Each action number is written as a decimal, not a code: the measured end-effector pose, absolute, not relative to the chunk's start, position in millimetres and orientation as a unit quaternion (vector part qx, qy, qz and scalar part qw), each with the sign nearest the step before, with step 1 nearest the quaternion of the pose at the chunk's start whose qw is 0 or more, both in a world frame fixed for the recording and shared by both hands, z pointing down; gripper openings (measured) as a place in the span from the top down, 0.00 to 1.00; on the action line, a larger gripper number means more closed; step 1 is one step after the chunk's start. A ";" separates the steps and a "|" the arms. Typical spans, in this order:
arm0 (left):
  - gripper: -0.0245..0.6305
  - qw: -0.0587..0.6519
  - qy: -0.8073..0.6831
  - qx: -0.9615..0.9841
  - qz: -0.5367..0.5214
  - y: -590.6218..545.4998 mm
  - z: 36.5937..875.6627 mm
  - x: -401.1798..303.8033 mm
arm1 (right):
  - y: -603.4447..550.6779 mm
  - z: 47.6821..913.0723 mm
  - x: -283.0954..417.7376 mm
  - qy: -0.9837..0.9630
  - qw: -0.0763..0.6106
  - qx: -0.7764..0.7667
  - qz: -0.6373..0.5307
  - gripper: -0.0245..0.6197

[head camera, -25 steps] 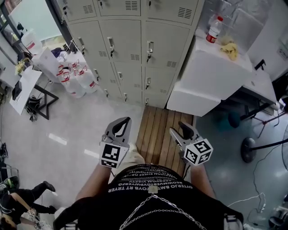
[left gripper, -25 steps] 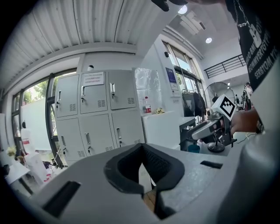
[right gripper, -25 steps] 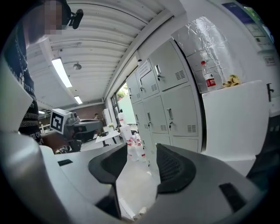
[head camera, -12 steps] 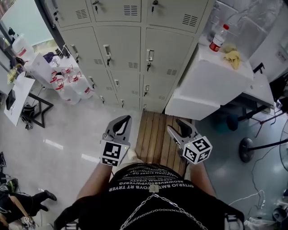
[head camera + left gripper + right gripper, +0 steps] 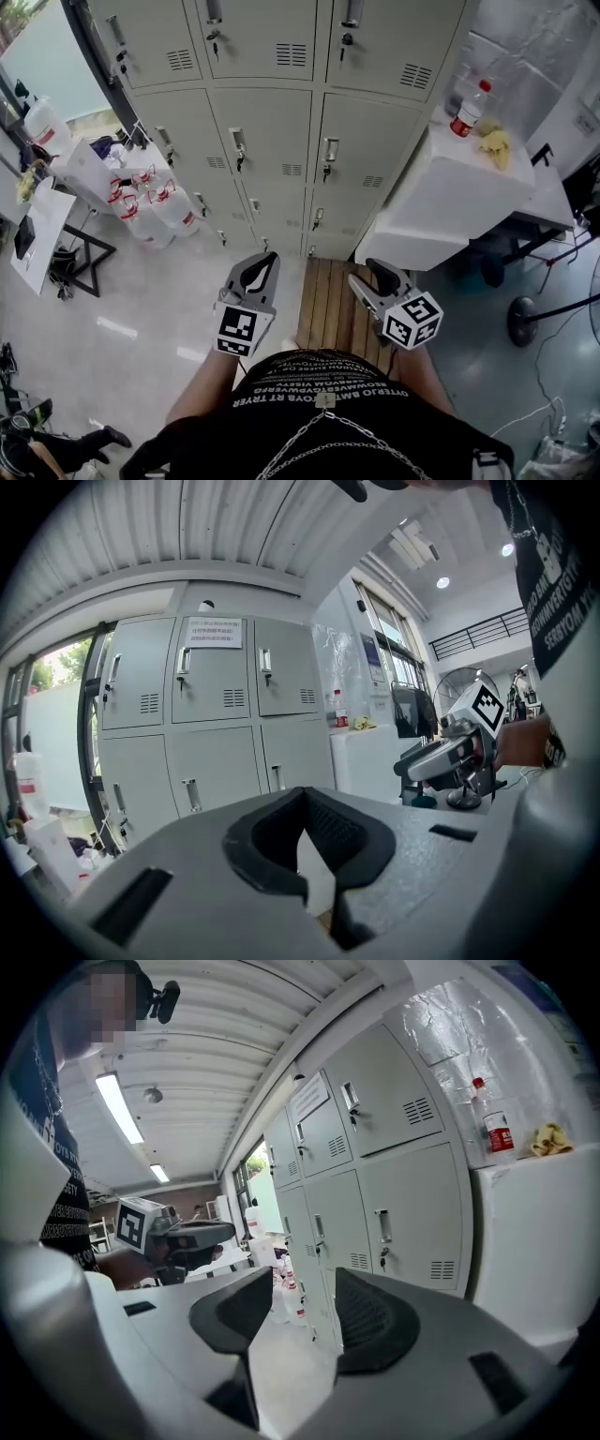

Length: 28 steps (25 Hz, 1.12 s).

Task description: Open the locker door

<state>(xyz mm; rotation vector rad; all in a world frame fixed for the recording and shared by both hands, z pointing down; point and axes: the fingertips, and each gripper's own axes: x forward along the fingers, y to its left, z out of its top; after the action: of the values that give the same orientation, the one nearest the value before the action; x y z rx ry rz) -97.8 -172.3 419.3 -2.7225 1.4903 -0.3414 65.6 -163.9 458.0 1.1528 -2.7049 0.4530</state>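
A bank of grey lockers (image 5: 272, 112) fills the top of the head view, every door closed. Each door has a small metal handle (image 5: 330, 150) with a key lock under it. Both grippers are held low at my waist, well short of the lockers and touching nothing. My left gripper (image 5: 267, 256) is shut and empty, its tips meeting. My right gripper (image 5: 368, 273) is open with a gap between its pads. The left gripper (image 5: 302, 796) faces the lockers (image 5: 211, 724) in the left gripper view. Past the right gripper (image 5: 305, 1290) in its own view, the lockers (image 5: 375, 1194) stand to the right.
A white cabinet (image 5: 450, 192) stands right of the lockers, bearing a red-labelled bottle (image 5: 472, 111) and a yellow cloth (image 5: 495, 142). Several water jugs (image 5: 155, 204) sit at the lockers' left end. A wooden slatted platform (image 5: 328, 305) lies on the floor ahead of me.
The lockers have grown larger and slid down in the head view as I came closer. Both grippers keep about the same place at my waist.
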 end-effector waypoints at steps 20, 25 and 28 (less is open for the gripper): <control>0.96 -0.039 0.444 -0.886 -0.128 -224.8 463.7 -123.1 | -242.1 459.4 69.3 -0.887 0.107 0.422 0.152 0.66; 0.96 -0.047 0.451 -0.879 -0.144 -247.2 468.8 -127.3 | -288.7 448.9 59.5 -0.898 0.093 0.406 0.142 0.66; 0.96 -0.048 0.458 -0.875 -0.147 -265.3 468.7 -128.1 | -317.2 449.5 50.7 -0.904 0.091 0.392 0.142 0.66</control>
<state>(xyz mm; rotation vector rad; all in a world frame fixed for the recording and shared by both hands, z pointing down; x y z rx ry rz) -128.1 -265.3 468.7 -2.8369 1.4849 -0.4755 50.7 -317.2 449.5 1.1659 -2.6863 0.4209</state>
